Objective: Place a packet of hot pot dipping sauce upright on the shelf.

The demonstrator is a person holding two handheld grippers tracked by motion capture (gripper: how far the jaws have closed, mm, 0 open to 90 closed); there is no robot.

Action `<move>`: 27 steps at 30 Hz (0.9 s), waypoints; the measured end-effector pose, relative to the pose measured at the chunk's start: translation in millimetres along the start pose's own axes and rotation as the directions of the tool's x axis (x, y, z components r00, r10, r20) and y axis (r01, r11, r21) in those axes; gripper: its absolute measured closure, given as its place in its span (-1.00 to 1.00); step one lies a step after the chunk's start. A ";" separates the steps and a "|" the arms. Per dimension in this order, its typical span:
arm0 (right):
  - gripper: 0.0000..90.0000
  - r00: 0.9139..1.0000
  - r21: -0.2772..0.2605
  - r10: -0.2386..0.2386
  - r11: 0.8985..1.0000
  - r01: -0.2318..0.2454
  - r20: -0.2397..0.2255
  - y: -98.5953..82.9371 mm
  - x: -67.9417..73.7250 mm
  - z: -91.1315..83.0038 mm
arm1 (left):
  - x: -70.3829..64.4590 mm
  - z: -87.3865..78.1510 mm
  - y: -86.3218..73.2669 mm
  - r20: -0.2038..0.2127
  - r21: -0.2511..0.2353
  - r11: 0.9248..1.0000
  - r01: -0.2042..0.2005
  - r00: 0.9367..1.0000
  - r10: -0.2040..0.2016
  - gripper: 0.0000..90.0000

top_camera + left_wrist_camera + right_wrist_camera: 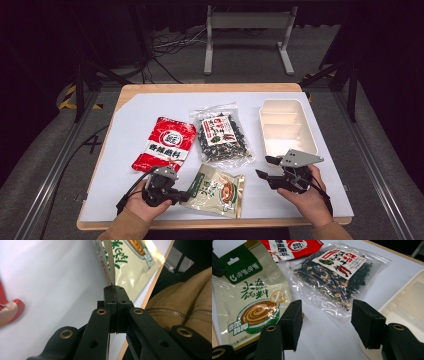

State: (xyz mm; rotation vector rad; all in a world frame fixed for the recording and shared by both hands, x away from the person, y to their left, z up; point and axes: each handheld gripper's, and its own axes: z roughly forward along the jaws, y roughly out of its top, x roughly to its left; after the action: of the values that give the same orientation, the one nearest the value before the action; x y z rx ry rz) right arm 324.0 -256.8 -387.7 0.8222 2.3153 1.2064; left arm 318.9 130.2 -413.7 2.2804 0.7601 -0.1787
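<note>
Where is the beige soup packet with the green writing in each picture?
High view: the beige packet lies at the table's near edge, between the two grippers, with the left gripper clamped on its left edge.
Left gripper view: upper middle to right, its edge pinched between the shut jaws.
Right gripper view: far left, flat on the table.
Shared landmark: the red packet, which lies beside it.

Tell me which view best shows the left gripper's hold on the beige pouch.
The left gripper view: the left gripper has its jaws shut on the beige pouch edge. The high view shows contact only small; the right gripper view shows the pouch's printed face.
</note>
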 end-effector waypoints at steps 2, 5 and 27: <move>-0.05 1.000 0.000 -0.003 1.000 0.003 0.000 0.0 0.2 0.0 | -2.4 -5.6 2.3 -0.008 -0.020 1.000 -0.004 1.000 0.004 1.00; -0.03 1.000 -0.004 -0.002 1.000 0.002 -0.003 0.3 0.3 -0.6 | -4.4 -13.4 5.7 -0.019 -0.049 0.999 -0.020 1.000 0.019 1.00; 0.30 0.996 -0.015 -0.056 0.998 0.055 -0.063 9.5 0.9 -8.8 | -27.0 -73.6 37.7 -0.148 -0.173 0.965 -0.197 0.974 0.172 1.00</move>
State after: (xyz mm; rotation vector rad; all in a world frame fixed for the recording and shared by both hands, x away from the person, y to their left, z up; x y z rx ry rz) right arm 321.1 -257.2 -375.0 0.7199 2.3613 1.2399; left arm 311.8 145.5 -328.3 2.1837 0.5976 0.1268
